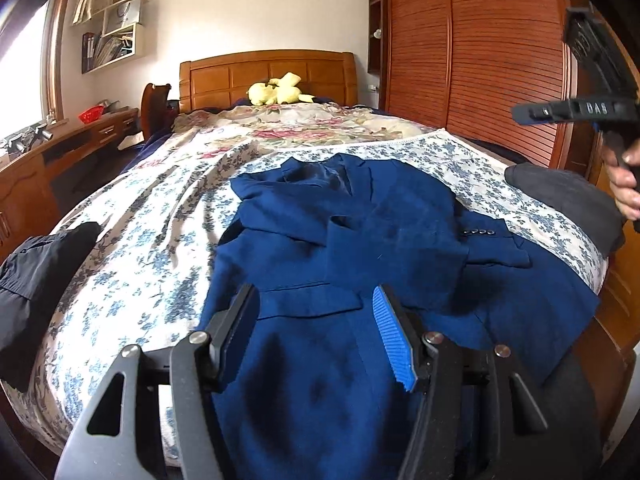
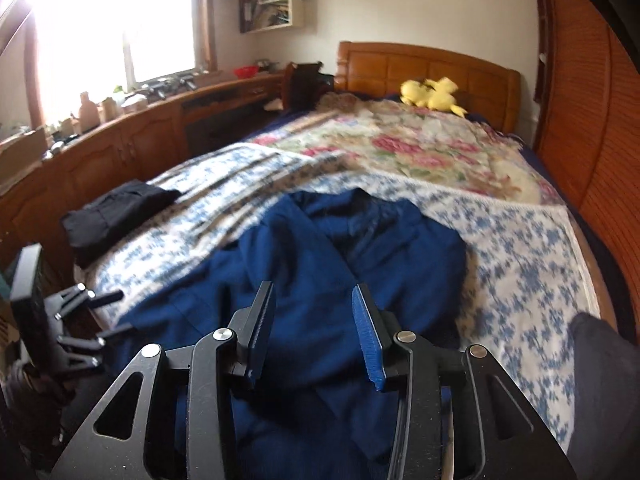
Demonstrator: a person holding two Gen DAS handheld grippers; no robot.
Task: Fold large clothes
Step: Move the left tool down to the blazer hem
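A dark blue suit jacket [image 1: 360, 240] lies flat on the bed with its collar toward the headboard. One sleeve with a row of buttons [image 1: 480, 233] is folded across its front. My left gripper [image 1: 316, 296] hovers open over the jacket's lower half, with nothing between its pads. In the blurred right wrist view my right gripper [image 2: 314, 292] stands over the same jacket [image 2: 320, 248], jaws apart and empty. A hand [image 1: 626, 184] holds the right tool at the far right edge, above the bed.
The bed has a blue floral sheet [image 1: 140, 248] and a rose-patterned quilt [image 1: 300, 124] farther back. A black folded garment [image 1: 36, 276] lies at its left edge and a dark grey one [image 1: 568, 200] at its right. A yellow plush [image 1: 276, 92] sits by the headboard. A wooden wardrobe [image 1: 480, 48] stands right and a desk [image 1: 60, 148] left.
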